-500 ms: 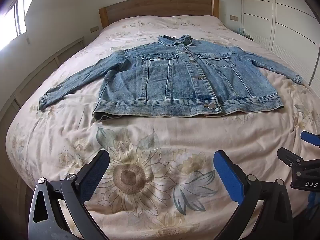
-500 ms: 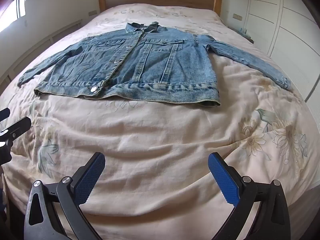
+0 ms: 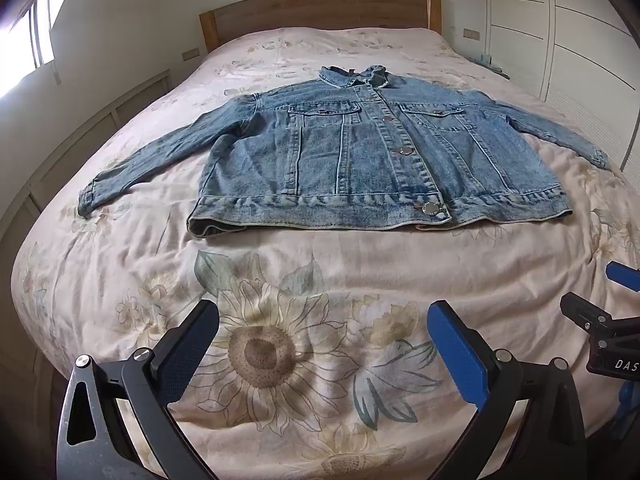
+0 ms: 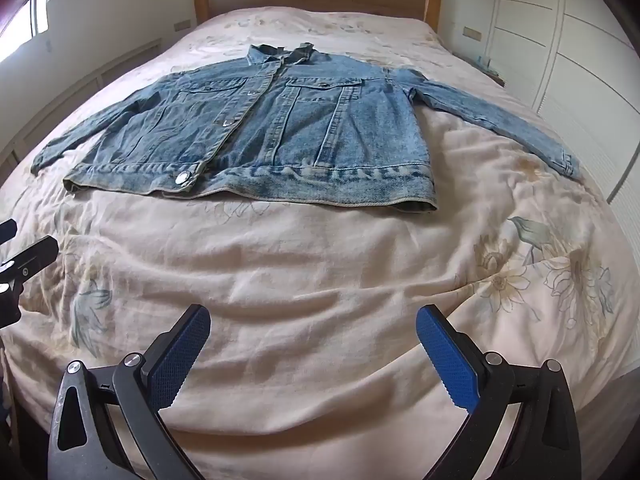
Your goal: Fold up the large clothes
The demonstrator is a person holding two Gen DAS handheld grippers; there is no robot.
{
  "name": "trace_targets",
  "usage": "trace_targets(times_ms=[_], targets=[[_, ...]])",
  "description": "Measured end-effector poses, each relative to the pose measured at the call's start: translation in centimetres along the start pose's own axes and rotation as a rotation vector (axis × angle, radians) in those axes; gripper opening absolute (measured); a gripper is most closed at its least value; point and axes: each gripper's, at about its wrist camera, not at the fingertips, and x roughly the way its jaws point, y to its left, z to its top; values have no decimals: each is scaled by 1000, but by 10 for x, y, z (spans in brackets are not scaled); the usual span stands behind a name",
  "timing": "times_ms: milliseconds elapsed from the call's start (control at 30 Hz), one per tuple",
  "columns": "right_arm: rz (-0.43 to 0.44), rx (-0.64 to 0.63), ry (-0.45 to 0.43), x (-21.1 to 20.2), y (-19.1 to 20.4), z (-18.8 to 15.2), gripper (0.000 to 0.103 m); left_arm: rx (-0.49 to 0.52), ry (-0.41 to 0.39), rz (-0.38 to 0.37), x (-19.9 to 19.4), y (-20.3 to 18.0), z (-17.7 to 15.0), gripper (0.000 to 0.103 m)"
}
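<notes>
The denim jacket (image 3: 360, 160) lies face up and spread flat across the middle of the bed (image 3: 320, 272), collar toward the wooden headboard (image 3: 320, 10) at twelve o'clock and hem toward the foot at six; I judge it was laid out this way so that every edge can be reached for folding; no fold has been made yet. Its front is buttoned; one sleeve runs out toward eight o'clock and the other toward three o'clock in the left wrist view, both lying flat on the floral bedcover.

The left gripper (image 3: 322, 344) hangs over the foot of the bed at six o'clock, jaws wide apart with nothing between them; the right gripper (image 4: 312, 344) does likewise, its blue pads spread and bare; both are well apart from the hem, tilted down toward the cover. The stance reads as a ready pose before reaching in, each gripper probably bound for a sleeve or a shoulder on its own side.

Of containers, only the white wardrobe (image 4: 580, 92) at three o'clock shows, doors closed, contents hidden.
</notes>
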Motion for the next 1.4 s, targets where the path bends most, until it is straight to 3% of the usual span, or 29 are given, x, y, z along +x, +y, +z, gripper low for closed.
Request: trace_targets(times_ms=[367,1400], targets=[[-19,3,0,2,-2,-2,103,-27,25,-27,4,7,-1,102],[-18,18,-51,-10,-10,9,103,0,-33,6,-17,12,13,102]])
